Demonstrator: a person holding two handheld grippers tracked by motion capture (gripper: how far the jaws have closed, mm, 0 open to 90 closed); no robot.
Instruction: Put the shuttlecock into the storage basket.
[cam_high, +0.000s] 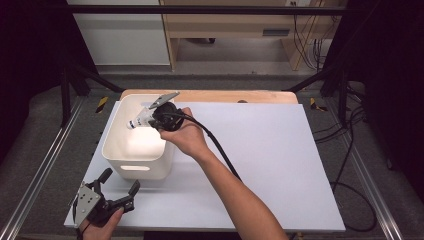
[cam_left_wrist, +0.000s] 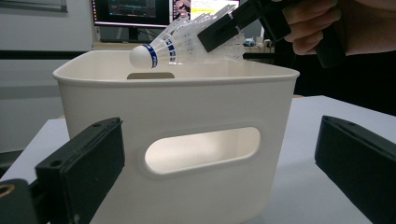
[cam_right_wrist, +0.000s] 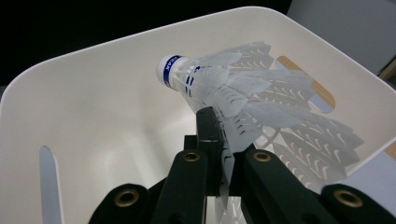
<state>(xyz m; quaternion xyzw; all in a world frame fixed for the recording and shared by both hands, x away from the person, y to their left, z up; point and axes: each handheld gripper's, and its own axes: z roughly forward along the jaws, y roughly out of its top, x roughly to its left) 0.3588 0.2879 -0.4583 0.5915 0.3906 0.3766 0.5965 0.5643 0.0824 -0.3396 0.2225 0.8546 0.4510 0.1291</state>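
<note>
A white shuttlecock (cam_high: 136, 121) with a blue band hangs over a white bin (cam_high: 114, 159) on the table's left side. My right gripper (cam_high: 150, 116) is shut on its feather skirt. In the right gripper view the shuttlecock (cam_right_wrist: 243, 100) points its cork into the bin (cam_right_wrist: 93, 107), and the jaws pinch the feathers. The left gripper view catches the same shuttlecock (cam_left_wrist: 168, 49) above the bin's rim (cam_left_wrist: 177, 77), held by the right gripper (cam_left_wrist: 219, 32). My left gripper (cam_high: 119, 186) stands open near the table's front left corner, just short of the bin's handle slot (cam_left_wrist: 201, 149), with nothing between its jaws.
The bin stands on a white board (cam_high: 270, 160) that covers the table, with a wooden edge (cam_high: 225, 96) at the back. The right gripper's black cable (cam_high: 220, 150) trails along the forearm. Metal rails (cam_high: 40, 170) run along both sides, and cables (cam_high: 350, 165) lie on the floor.
</note>
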